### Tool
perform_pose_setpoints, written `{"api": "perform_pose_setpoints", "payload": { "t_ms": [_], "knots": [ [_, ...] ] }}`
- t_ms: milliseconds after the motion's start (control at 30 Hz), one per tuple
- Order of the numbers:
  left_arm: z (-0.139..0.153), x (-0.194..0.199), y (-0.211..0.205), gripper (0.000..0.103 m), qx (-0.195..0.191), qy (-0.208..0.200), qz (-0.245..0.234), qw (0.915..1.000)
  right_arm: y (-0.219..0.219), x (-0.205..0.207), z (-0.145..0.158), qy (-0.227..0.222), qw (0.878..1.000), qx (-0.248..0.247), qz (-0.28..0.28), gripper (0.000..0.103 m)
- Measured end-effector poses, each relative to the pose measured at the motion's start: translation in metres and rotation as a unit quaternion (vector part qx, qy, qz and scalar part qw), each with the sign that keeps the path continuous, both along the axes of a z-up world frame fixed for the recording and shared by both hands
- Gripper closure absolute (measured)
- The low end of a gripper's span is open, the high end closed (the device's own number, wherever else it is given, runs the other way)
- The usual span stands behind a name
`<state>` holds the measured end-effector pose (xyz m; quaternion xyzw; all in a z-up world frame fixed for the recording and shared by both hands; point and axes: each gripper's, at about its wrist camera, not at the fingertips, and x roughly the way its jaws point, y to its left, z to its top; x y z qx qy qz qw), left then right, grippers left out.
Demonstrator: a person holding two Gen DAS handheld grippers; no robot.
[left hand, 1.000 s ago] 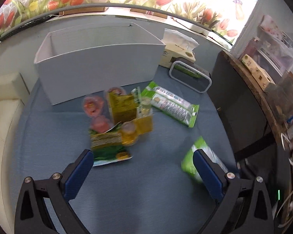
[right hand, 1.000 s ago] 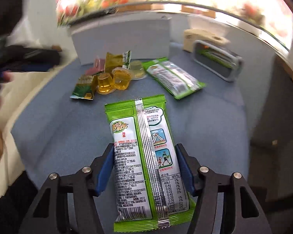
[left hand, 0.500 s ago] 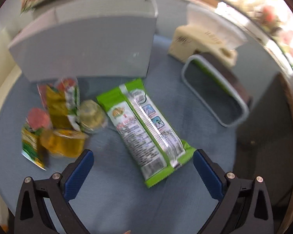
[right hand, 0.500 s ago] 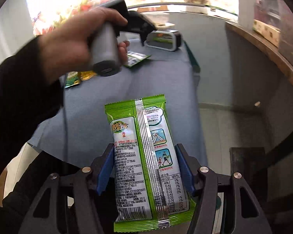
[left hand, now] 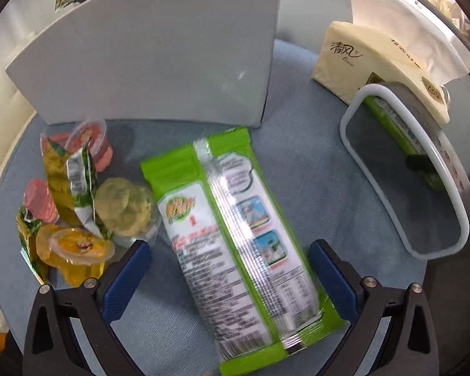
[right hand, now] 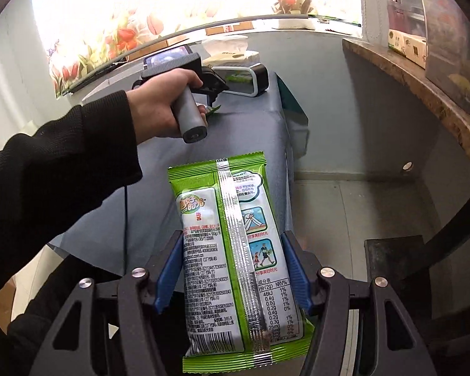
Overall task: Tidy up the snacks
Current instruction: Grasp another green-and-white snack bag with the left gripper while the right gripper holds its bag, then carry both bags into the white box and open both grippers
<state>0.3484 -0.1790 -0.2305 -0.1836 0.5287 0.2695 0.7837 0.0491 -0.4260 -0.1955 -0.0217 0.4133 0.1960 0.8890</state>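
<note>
My left gripper (left hand: 228, 264) is open, its blue pads on either side of a green snack packet (left hand: 232, 232) that lies on the blue table (left hand: 313, 194). The grey storage box (left hand: 159, 62) stands just behind. Left of the packet lies a pile of jelly cups (left hand: 75, 250) and small yellow-green packets (left hand: 72, 181). My right gripper (right hand: 232, 272) is shut on a second green snack packet (right hand: 232, 250) and holds it in the air off the table's near right corner. The left hand and its gripper handle (right hand: 185, 106) show in the right wrist view.
A tissue box (left hand: 379, 65) and a grey-rimmed speaker-like device (left hand: 407, 181) stand at the back right of the table. A wooden shelf (right hand: 423, 94) runs along the right, with bare floor (right hand: 344, 206) below.
My left gripper has moved forward and down, so the packet on the table now lies between its open pads. My right gripper has kept its packet and shifted only slightly.
</note>
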Motion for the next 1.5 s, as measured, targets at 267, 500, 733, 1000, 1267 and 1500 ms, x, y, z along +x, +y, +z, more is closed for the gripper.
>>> {"api": "perform_pose_setpoints", "payload": {
  "t_ms": [267, 500, 733, 1000, 1267, 1500],
  "knots": [
    [0.002, 0.002, -0.009, 0.010, 0.001, -0.015, -0.004, 0.9999, 0.003, -0.002, 0.004, -0.008, 1.000, 0.005, 0.004, 0.037],
    [0.013, -0.010, -0.018, 0.028, -0.003, -0.022, -0.056, 0.9982, 0.002, -0.005, 0.009, -0.011, 1.000, 0.005, 0.001, 0.037],
    [0.032, -0.034, -0.018, 0.029, -0.020, -0.040, -0.134, 0.9900, 0.004, -0.007, 0.015, -0.016, 1.000, 0.007, -0.003, 0.037],
    [0.098, -0.082, 0.001, 0.029, -0.016, -0.098, -0.252, 0.9625, 0.014, -0.006, 0.027, -0.031, 0.999, 0.008, -0.002, 0.037],
    [0.182, -0.141, 0.072, 0.028, 0.024, -0.160, -0.323, 0.9325, 0.048, 0.027, 0.053, -0.060, 0.998, 0.004, 0.012, 0.037],
    [0.216, -0.175, 0.139, 0.028, 0.047, -0.176, -0.353, 0.9176, 0.119, 0.080, 0.077, -0.082, 0.995, 0.014, 0.053, 0.037]
  ]
}}
